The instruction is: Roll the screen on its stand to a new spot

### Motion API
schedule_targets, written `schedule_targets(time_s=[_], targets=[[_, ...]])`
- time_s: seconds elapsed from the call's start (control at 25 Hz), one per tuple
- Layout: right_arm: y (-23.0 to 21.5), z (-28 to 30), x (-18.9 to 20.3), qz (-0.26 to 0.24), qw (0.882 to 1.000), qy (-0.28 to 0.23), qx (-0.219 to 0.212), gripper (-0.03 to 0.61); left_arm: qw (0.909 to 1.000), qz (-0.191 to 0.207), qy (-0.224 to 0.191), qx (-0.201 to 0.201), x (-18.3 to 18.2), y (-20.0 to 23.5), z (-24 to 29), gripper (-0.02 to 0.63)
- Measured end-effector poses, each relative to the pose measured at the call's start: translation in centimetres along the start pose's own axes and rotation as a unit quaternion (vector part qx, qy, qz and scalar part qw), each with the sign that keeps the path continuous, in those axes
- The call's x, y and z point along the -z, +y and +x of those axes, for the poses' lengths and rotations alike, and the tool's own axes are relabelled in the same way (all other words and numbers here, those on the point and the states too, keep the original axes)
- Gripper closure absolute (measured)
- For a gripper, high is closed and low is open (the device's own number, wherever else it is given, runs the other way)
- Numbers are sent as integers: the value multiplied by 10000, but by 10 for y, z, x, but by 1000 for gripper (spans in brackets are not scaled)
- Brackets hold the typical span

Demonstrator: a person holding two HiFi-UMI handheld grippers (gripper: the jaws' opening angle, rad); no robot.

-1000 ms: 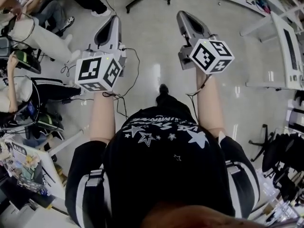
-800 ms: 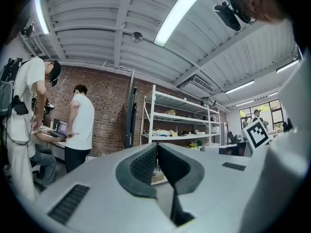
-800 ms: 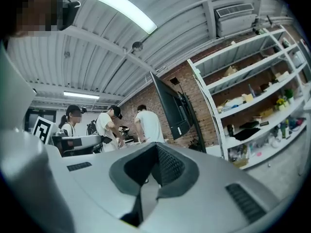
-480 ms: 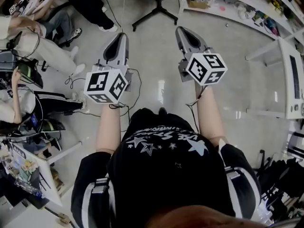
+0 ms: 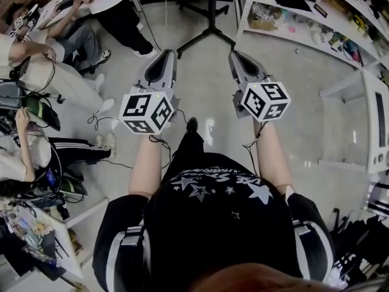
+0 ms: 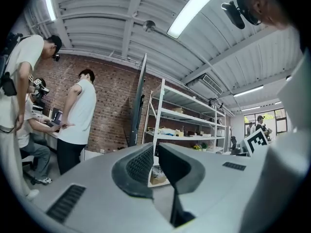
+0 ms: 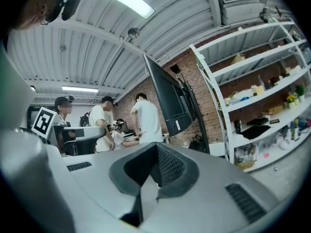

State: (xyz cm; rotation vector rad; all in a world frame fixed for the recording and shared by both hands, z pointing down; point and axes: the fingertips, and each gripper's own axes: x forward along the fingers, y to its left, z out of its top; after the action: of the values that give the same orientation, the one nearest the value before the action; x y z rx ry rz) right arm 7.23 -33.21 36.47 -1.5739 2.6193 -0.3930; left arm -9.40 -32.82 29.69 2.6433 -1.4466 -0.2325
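Observation:
The screen (image 7: 170, 97) is a large dark panel on a black stand, standing ahead of me by the brick wall. In the left gripper view the screen (image 6: 138, 101) shows almost edge-on. The stand's black legs (image 5: 203, 34) spread on the floor just beyond both grippers in the head view. My left gripper (image 5: 166, 56) points forward at the legs, shut and empty, and it touches nothing. My right gripper (image 5: 236, 55) is level with it, jaws together with nothing between them. Each gripper view shows its own jaws closed: left gripper (image 6: 154, 147), right gripper (image 7: 156, 147).
Several people (image 5: 115, 11) stand or sit at desks on the left. White shelving (image 5: 304, 23) with small items runs along the right, and a white table (image 5: 371, 102) sits farther right. A black cable (image 5: 164, 145) lies on the grey floor by my feet.
I have walked forward: the stand's legs and the shelving have come nearer in the head view. Both grippers stay side by side and shut.

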Motion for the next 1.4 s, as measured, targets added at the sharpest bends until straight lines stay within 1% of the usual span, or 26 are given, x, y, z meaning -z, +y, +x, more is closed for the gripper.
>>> schedule_targets(time_s=[0.2, 0.32, 0.52, 0.6, 0.84, 0.92, 1.0, 1.12, 1.24, 1.4], targets=[[-21, 68, -27, -95, 9998, -105, 131, 571, 9997, -7, -135, 211, -21, 47, 69, 590], [-32, 102, -38, -75, 9996, -158, 224, 571, 9992, -67, -132, 374, -28, 72, 102, 548], [-57, 146, -49, 206, 9984, -263, 450, 571, 9980, 35, -138, 619, -39, 94, 150, 490], [-63, 165, -53, 269, 9978, -315, 523, 571, 9974, 50, -130, 713, -43, 104, 167, 476], [-66, 208, -61, 94, 9968, -381, 693, 571, 9951, 42, 135, 979, -39, 126, 212, 400], [-72, 216, -65, 15, 9962, -397, 775, 571, 9946, -1, 145, 1028, -40, 131, 228, 356], [-83, 222, -68, 2, 9957, -397, 840, 571, 9948, -25, 93, 1014, -43, 134, 246, 308], [-108, 227, -74, 77, 9951, -423, 893, 571, 9954, 72, -11, 960, -47, 130, 274, 271], [-141, 236, -81, 215, 9944, -518, 898, 571, 9962, 161, -30, 860, -49, 126, 301, 267], [-176, 255, -93, 299, 9948, -600, 764, 571, 9979, 270, -87, 587, -51, 125, 328, 267]])
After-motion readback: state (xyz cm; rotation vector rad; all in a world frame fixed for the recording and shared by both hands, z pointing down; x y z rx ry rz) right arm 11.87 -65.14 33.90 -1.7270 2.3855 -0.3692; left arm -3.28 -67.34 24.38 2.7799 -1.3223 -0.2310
